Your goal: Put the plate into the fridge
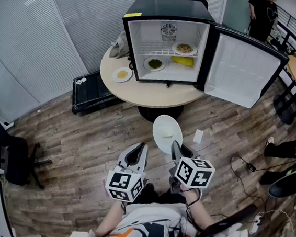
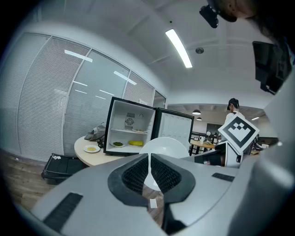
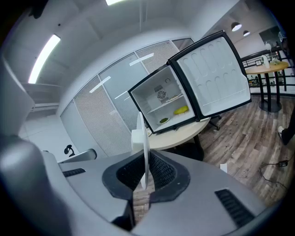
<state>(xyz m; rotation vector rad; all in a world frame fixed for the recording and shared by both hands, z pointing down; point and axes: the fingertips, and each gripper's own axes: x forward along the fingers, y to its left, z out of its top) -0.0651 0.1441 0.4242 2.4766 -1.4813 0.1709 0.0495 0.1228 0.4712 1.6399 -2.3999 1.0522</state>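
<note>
My right tongs (image 1: 173, 144) grip the white plate (image 1: 166, 132) by its edge, above the floor (image 1: 83, 135) and well apart from the fridge (image 1: 164, 9). The fridge stands open on the worktop (image 1: 151, 92). My left tongs (image 1: 137, 150) are closed and empty. I judge that carrying the plate over and placing it inside is not yet done.

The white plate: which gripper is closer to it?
Right. The right gripper clamps the rim of the white plate between its fingers; the left gripper hangs beside it, shut, not touching.
</note>
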